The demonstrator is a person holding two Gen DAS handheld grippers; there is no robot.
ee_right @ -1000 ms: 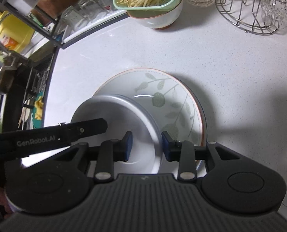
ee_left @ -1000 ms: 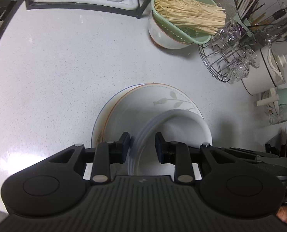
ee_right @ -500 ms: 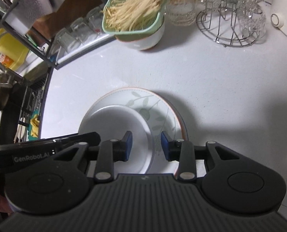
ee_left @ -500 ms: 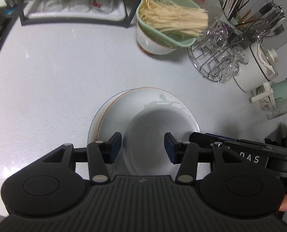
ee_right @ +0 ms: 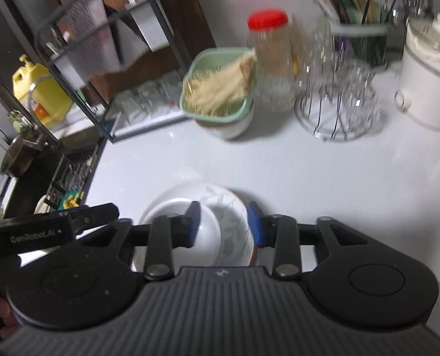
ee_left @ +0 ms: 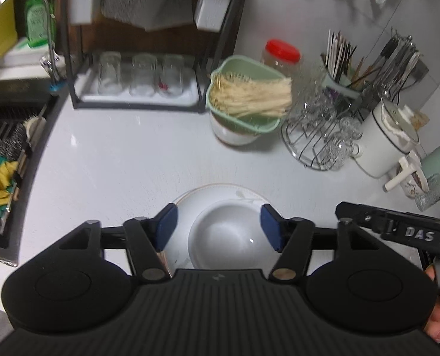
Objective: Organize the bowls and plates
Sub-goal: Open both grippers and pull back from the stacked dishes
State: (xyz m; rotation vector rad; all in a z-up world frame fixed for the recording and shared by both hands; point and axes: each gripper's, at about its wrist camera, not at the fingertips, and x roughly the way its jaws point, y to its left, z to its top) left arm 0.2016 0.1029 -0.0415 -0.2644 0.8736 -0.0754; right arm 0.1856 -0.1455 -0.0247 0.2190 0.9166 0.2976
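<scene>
Left wrist view: left gripper (ee_left: 218, 227) is opening wide, empty, above the white bowl (ee_left: 230, 234) nested in the plate (ee_left: 220, 191). Right gripper (ee_right: 222, 222), blurred, seems to be parting too; both should be lifting straight clear.

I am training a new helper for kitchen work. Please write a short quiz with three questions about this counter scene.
1. True or false: the left gripper is clamped on the small white plate.
2. What does the small white plate rest on?
3. What fills the green basket? A) glasses B) pale thin strands C) chopsticks

Key: 1. False, its jaws have just been opening and stand apart, nothing held. 2. The leaf-patterned plate. 3. B.
</scene>
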